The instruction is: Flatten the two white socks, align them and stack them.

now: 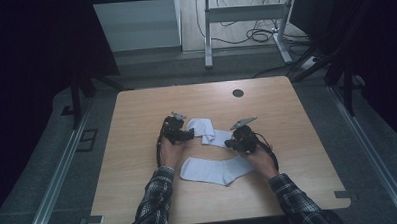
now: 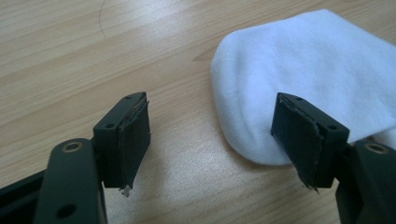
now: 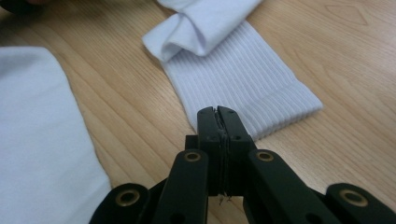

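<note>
Two white socks lie on the wooden table [image 1: 136, 109]. The far sock [image 1: 203, 128] is folded over on itself; the near sock [image 1: 213, 170] lies flat. My left gripper [image 1: 190, 135] stands open at the far sock's rounded toe end [image 2: 317, 60]. The toe reaches in beside the right-hand pad [image 2: 299, 140], and nothing is pressed between the pads. My right gripper [image 3: 218, 114] is shut, its tips at the near edge of the far sock's ribbed cuff [image 3: 243, 79]. No cloth shows between its jaws. The flat sock [image 3: 37, 140] lies to their left.
A dark round cable hole [image 1: 238, 93] sits near the table's far edge. Beyond the table stand a metal desk frame [image 1: 243, 13] and loose cables on the floor. Bare wood lies to the left and right of the socks.
</note>
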`<control>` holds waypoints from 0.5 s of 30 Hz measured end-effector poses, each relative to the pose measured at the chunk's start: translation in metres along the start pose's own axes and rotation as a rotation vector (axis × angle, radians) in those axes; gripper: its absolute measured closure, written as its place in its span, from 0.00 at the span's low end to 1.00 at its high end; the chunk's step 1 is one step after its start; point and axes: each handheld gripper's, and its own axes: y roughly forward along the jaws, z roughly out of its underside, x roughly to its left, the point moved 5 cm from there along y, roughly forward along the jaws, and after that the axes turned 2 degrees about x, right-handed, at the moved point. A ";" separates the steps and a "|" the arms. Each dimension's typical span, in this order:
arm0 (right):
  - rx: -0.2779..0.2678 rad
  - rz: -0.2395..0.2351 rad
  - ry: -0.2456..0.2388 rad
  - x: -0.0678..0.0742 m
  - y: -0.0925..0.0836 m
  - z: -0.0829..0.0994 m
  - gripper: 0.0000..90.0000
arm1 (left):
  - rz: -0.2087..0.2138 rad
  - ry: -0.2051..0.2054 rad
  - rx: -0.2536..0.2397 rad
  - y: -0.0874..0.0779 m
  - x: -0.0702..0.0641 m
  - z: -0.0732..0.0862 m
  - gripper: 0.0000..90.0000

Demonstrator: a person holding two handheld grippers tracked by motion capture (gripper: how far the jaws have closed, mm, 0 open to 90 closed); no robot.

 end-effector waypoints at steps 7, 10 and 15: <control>0.007 0.021 0.010 -0.009 -0.004 0.004 0.98 | -0.007 -0.004 0.005 -0.004 0.005 0.004 0.32; 0.010 0.024 0.019 -0.013 -0.007 0.006 0.98 | -0.011 -0.003 0.007 -0.005 0.007 0.005 0.32; 0.014 0.031 0.035 -0.022 -0.011 0.008 0.98 | -0.013 -0.002 0.010 -0.007 0.010 0.007 0.32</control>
